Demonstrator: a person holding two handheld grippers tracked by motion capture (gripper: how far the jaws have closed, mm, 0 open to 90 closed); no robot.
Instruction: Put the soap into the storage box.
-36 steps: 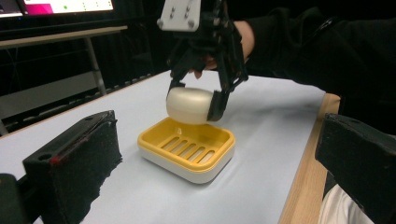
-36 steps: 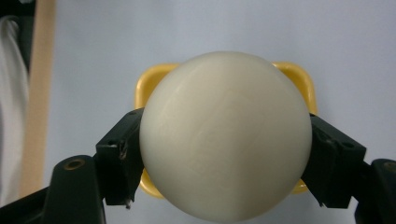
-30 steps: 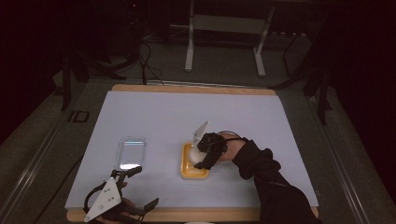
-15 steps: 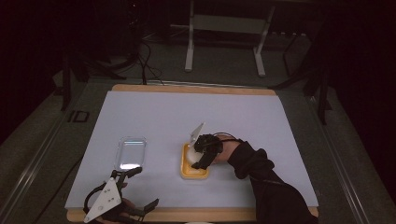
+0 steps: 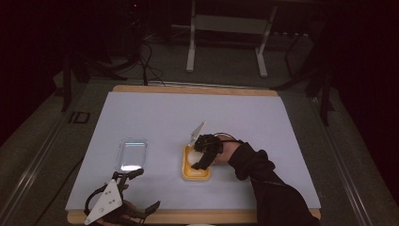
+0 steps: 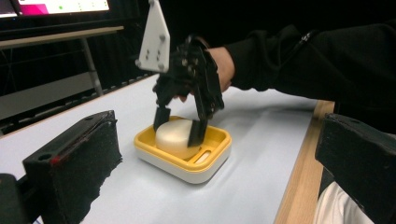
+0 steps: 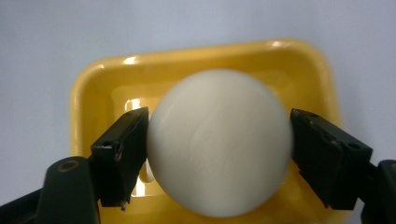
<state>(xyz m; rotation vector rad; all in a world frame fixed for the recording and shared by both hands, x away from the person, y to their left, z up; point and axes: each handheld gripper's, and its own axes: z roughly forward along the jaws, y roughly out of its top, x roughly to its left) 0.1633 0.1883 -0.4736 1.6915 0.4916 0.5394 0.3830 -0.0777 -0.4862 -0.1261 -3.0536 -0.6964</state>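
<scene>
A round white soap (image 7: 219,140) lies in a yellow dish (image 7: 93,84) on the pale blue mat. My right gripper (image 7: 219,144) reaches down over it with one jaw on each side. Its jaws have just been opening and stand at the soap's flanks with the soap between them, no longer squeezing it. From the left gripper view, the right gripper (image 6: 179,132) straddles the soap (image 6: 175,135) in the dish (image 6: 210,158). In the high view, the dish (image 5: 195,175) sits at mid-table. My left gripper (image 5: 143,190) rests open and empty at the front left edge.
A clear plastic lid (image 5: 131,154) lies on the mat left of the dish. The wooden table edge (image 5: 197,216) runs along the front. A metal stand (image 5: 226,28) is on the floor beyond the table.
The right gripper has shifted slightly left and down over the dish, and the white soap now shows beside its jaws. The left gripper has stayed put.
</scene>
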